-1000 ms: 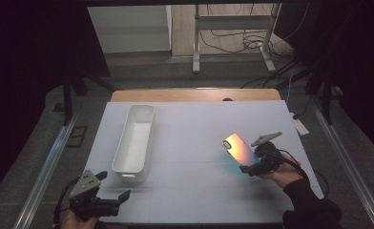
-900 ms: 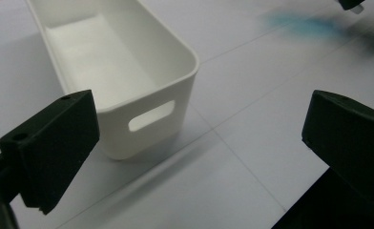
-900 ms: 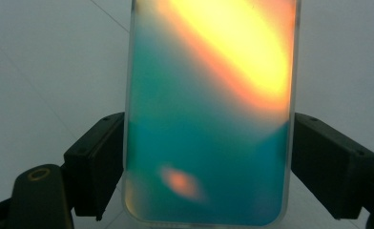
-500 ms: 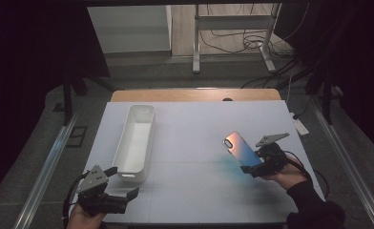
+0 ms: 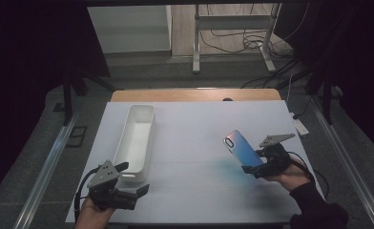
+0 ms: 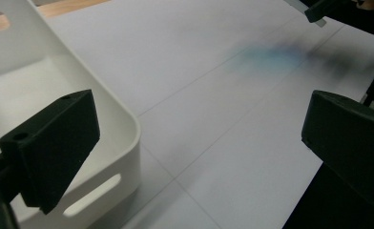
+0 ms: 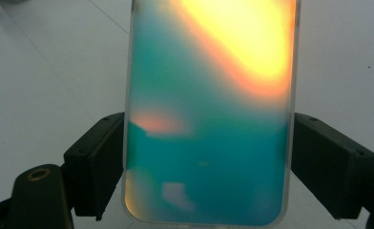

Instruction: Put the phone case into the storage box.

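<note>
Phone case (image 5: 243,149) is clamped by its long edges in right gripper (image 5: 256,168), raised off table (image 5: 194,143) for transfer. Left gripper (image 5: 132,179) waits open, empty, beside white bin (image 5: 138,138), prob. the drop point.

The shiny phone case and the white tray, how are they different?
The phone case is thin, flat and glossy, shimmering blue, teal and orange; the white tray is plain white and deep, with walls and handle slots. The phone case is lifted off the table, clamped by its side edges in the right tool; the white tray rests on the table, with one jaw of the open left tool over its near corner. Both have rounded corners.
</note>
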Available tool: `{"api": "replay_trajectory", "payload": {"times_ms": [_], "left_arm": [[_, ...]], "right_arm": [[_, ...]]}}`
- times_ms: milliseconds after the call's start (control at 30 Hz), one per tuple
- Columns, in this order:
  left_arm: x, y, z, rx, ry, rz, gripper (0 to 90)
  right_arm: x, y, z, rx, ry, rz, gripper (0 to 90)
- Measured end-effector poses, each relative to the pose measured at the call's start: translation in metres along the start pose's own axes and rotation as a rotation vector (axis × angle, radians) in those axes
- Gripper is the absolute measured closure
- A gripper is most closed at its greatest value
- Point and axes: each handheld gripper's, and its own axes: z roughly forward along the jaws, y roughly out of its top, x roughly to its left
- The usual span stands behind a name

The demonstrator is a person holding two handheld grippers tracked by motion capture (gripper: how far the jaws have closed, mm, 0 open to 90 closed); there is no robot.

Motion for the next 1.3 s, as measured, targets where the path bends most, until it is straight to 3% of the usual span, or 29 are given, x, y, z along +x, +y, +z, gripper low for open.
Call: {"api": "replay_trajectory", "payload": {"times_ms": [533,1300], "left_arm": [[-0.003,0.026,0.031,-0.008,-0.062,0.062,0.2],[-0.001,0.049,0.067,-0.028,-0.139,0.085,0.2]], "right_arm": [[0.007,0.001,-0.009,-0.059,0.05,-0.014,17.1],[0.019,0.005,-0.014,-0.119,0.129,-0.052,17.1]]}}
